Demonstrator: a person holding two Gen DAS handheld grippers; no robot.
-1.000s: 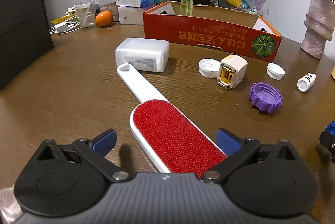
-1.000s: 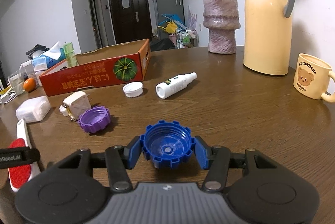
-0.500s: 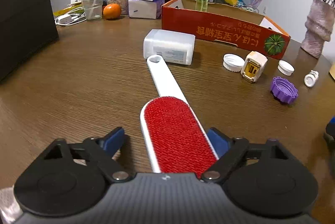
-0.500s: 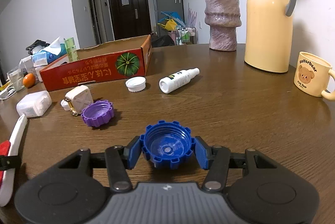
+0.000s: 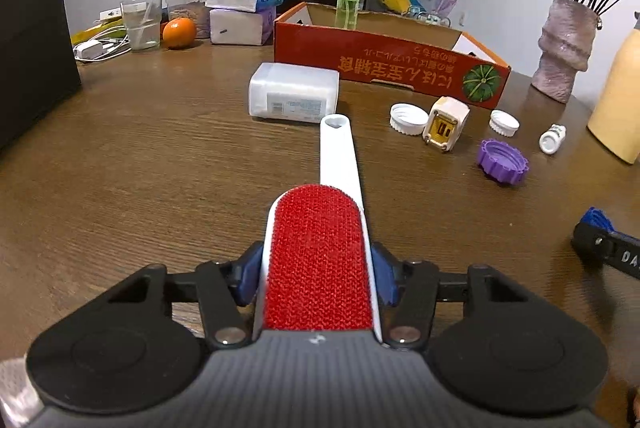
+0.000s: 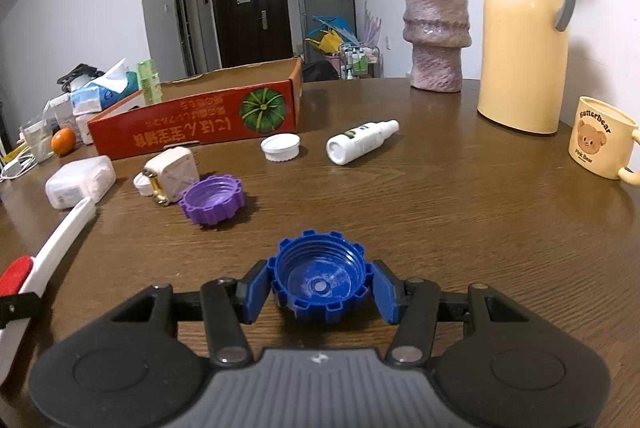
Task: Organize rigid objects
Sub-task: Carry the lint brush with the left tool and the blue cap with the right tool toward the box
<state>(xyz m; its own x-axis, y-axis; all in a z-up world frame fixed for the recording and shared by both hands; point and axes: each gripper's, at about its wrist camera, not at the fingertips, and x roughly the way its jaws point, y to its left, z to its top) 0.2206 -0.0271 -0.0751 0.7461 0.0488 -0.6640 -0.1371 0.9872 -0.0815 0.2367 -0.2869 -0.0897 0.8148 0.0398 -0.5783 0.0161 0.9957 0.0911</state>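
— The left gripper (image 5: 318, 278) has just closed, see? A second ago its blue pads stood wide of the lint brush (image 5: 320, 260); now both press the white edges of the red bristle head.

— So it's got hold of it. Is the brush off the table (image 5: 140, 163) yet?

— I can't tell. The handle points straight ahead toward the white plastic case (image 5: 294, 95), its tip just short of it, where earlier it lay slanted to the left. So the brush has turned with the grip.

— And the other hand?

— The right gripper (image 6: 319, 288) hasn't changed: pads hard against the ribbed sides of the blue bottle cap (image 6: 319, 282), open side up. Both hands loaded, then.

— Where does it all go?

— My guess is the red cardboard box (image 5: 388, 59) at the back. Between here and there lie the purple cap (image 5: 502, 161), the cream charger plug (image 5: 446, 123), two white caps (image 5: 408, 117), and a small white spray bottle (image 6: 362, 141) on its side.

— Long brush, held at one end.

— Yes, that handle will swing wide. I'd watch the plastic case when it lifts.
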